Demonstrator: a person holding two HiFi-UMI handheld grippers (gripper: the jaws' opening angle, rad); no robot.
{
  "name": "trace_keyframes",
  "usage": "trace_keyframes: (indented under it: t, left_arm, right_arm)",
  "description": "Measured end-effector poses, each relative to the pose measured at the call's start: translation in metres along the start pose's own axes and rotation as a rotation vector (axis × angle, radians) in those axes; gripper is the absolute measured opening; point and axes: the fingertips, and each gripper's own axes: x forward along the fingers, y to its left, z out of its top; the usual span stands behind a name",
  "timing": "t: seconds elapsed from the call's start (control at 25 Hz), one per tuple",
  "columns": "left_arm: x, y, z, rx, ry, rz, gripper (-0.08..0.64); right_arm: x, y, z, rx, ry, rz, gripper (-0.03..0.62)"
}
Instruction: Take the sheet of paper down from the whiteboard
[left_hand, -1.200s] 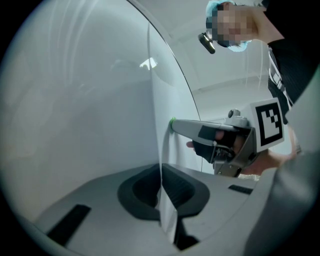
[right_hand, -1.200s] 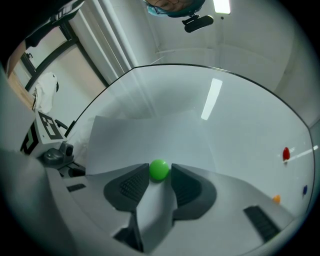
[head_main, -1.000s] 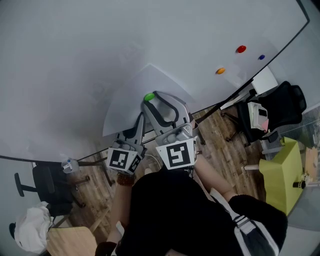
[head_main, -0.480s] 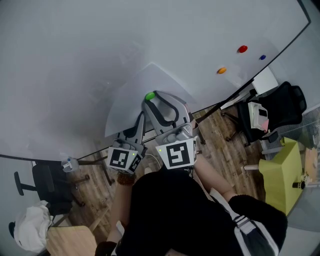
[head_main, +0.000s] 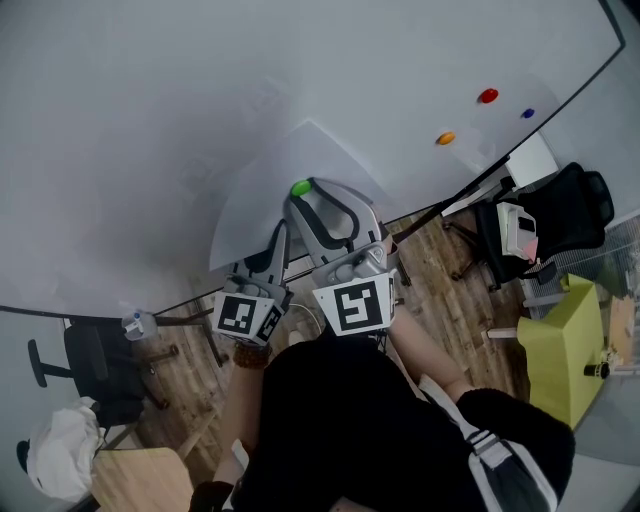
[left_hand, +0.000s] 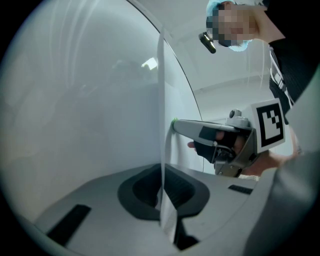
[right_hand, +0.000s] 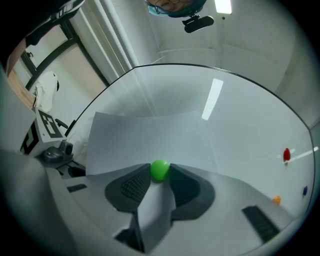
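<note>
Paper sheet (right_hand: 150, 135) sits pinched in left gripper (left_hand: 162, 192) fingers; right gripper (right_hand: 159, 175) fingers, just closing, seemingly clamp green magnet (right_hand: 160, 169).

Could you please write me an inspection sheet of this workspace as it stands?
Surface: whiteboard, upright, mostly bare.
Job's things: sheet of paper pinned to it by a green magnet.
Clutter: red magnet, orange magnet and blue magnet further right.
Grippers: left gripper shut on the paper's edge; right gripper, whose jaws have just been closing, pinches the green magnet.
Cables: nothing seen.
Surroundings: wood floor, black office chair.
</note>
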Motion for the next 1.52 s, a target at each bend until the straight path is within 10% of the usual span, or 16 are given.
trace_keyframes:
  t: [1.52]
  left_arm:
    - [-0.0056,-0.0014,0.0033,-0.013,-0.009,0.023,0.009]
  right_arm:
    - [-0.0029,-0.0001,-0.0016,0.006,-0.018,0.029,0.115]
